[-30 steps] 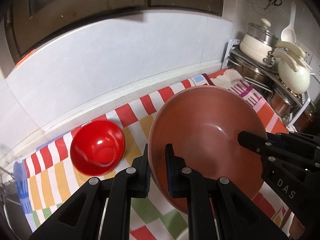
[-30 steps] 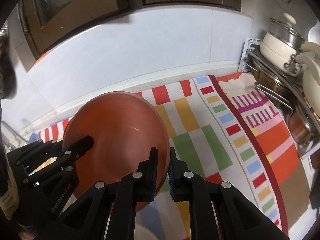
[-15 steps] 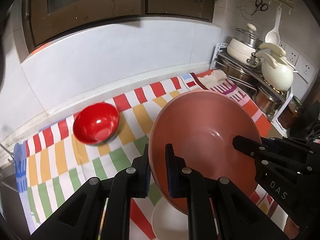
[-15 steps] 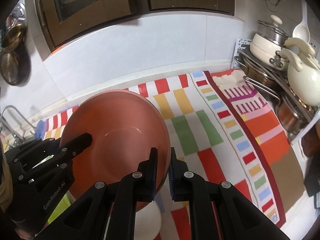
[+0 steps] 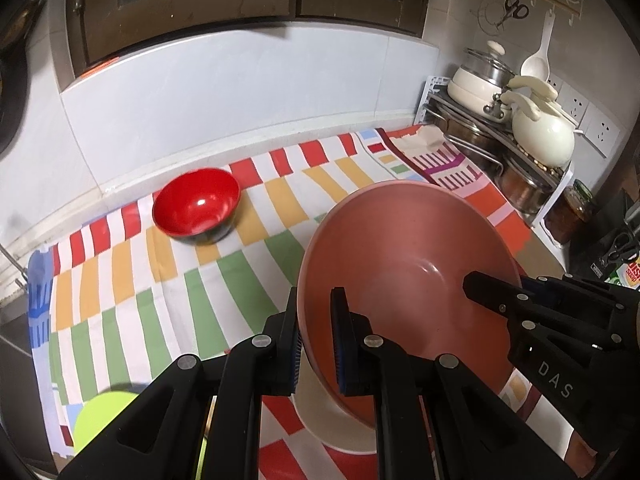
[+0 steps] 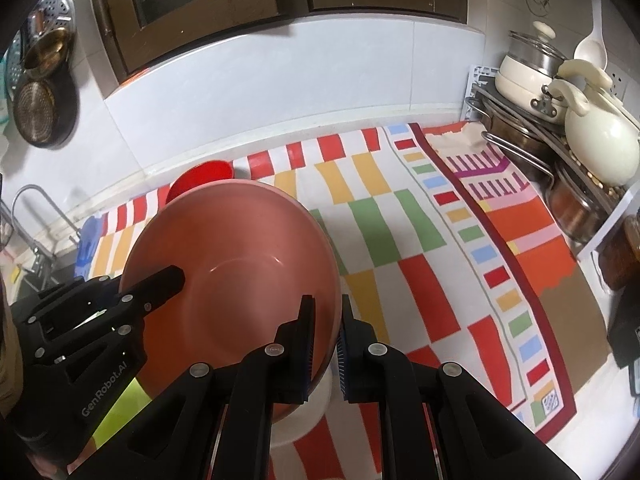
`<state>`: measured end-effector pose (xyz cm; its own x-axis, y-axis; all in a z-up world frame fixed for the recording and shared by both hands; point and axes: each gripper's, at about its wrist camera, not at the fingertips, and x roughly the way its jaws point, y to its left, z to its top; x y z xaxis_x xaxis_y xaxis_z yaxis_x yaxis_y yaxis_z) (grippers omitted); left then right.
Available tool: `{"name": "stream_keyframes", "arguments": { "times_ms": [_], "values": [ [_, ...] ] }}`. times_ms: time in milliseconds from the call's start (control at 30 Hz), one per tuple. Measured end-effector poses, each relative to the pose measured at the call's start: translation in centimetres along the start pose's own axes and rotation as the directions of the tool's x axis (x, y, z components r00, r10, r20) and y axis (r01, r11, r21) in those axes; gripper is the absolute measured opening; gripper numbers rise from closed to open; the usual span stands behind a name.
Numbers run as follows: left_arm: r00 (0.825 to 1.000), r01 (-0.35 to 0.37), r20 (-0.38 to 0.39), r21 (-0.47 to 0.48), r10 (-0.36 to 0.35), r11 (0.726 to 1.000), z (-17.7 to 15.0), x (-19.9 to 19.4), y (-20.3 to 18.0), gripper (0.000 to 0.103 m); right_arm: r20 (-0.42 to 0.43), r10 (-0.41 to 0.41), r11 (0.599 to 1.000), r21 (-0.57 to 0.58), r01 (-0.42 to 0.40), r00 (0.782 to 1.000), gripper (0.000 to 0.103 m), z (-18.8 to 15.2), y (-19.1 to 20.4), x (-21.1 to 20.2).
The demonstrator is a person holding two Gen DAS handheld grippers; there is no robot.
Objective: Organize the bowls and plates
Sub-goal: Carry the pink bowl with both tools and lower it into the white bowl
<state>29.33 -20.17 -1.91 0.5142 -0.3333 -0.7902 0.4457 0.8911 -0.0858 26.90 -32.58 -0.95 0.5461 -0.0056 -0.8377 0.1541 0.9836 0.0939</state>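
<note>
Both grippers have lifted the big bowl (image 5: 408,264) higher than a second ago, so more of the striped cloth (image 5: 132,288) now shows beneath it, along with a white plate (image 5: 344,432) and a green plate (image 5: 100,412) that were out of sight before.

At far left in the left wrist view, the green plate is a flat, matte lime disc at the near edge of the cloth. Behind it, near the wall, sits the red bowl (image 5: 198,210), small, round and glossy inside with a dark outer shell, well apart from everything held. The cloth is a thin printed sheet with red, orange and green blocks, slightly creased.

The left gripper (image 5: 316,344) pinches the left rim of the big bowl between its ribbed blue pads, one finger inside and one outside. That bowl is wide, smooth and terracotta pink with a dull sheen and a faint ring at its base, tilted and held clear above the white plate, which looks glazed and round.

The right gripper (image 6: 326,340) nips the opposite rim the same way, its fingers closed on the thin edge.

At far right a wire rack (image 5: 472,136) carries a cream kettle (image 5: 542,136) and metal pots (image 5: 524,188).
</note>
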Motion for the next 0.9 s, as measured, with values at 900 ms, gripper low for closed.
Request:
{"name": "stream_keyframes", "arguments": {
  "times_ms": [900],
  "values": [
    [0.985,0.007,-0.17,-0.066,-0.018,0.998,-5.4,3.3,1.0,0.014,-0.171,0.019,1.0,0.007,-0.019,0.985,0.012,-4.8,0.2,3.7]
  ]
}}
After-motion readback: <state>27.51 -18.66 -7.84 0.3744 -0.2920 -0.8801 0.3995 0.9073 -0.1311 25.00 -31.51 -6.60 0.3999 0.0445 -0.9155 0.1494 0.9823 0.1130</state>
